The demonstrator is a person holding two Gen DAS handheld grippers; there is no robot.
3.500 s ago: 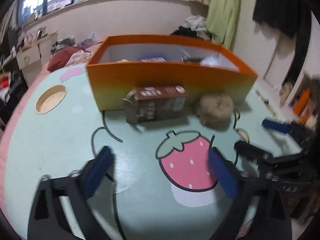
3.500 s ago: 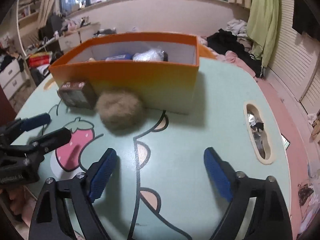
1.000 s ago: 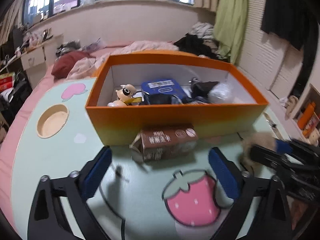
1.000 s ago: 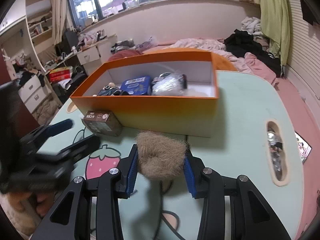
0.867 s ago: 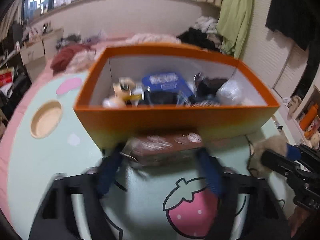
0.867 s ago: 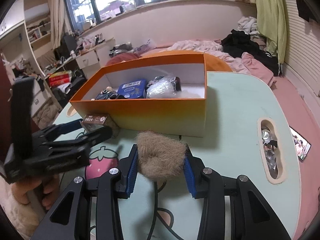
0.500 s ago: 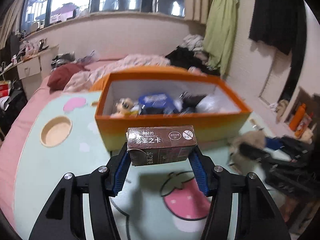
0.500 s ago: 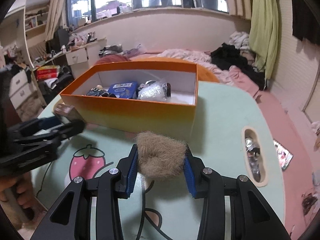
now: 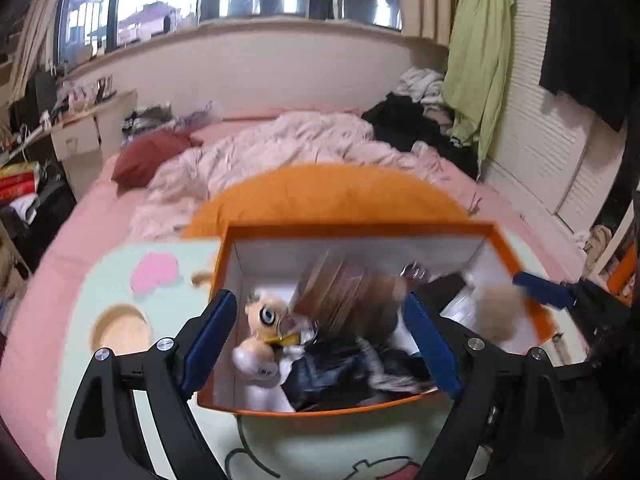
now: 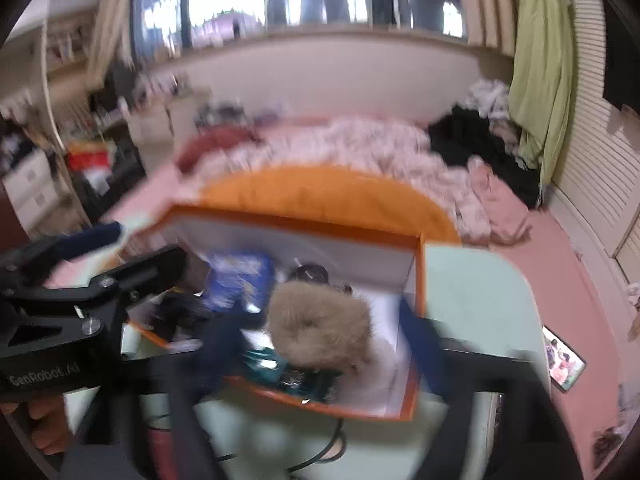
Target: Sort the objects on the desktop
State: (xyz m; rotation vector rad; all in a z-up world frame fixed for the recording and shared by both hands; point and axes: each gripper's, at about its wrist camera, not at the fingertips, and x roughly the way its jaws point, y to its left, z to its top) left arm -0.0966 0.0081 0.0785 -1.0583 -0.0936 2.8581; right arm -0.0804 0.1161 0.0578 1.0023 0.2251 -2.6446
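Over the orange box [image 9: 360,229], my left gripper [image 9: 320,340] has its jaws opening. A blurred brown carton [image 9: 344,300] drops free between its blue pads, above a toy figure [image 9: 264,316] and dark items. In the right wrist view, my right gripper [image 10: 320,334] is also over the orange box [image 10: 300,222] with jaws opening. A tan fuzzy ball [image 10: 320,328] sits between its blurred fingers with gaps on both sides. That ball [image 9: 496,314] also shows at the box's right end in the left wrist view. The left gripper [image 10: 132,248] reaches in from the left.
The box stands on a pale green table [image 10: 472,280] and holds a blue packet [image 10: 240,276]. A round cup hole [image 9: 118,328] is sunk into the table on the left. A phone [image 10: 564,356] lies to the right. Behind the table is a bed with crumpled bedding [image 9: 300,140].
Both grippers moved forward and up over the orange box. Both sets of jaws went from shut to wide, letting go of the carton and the fuzzy ball above the box.
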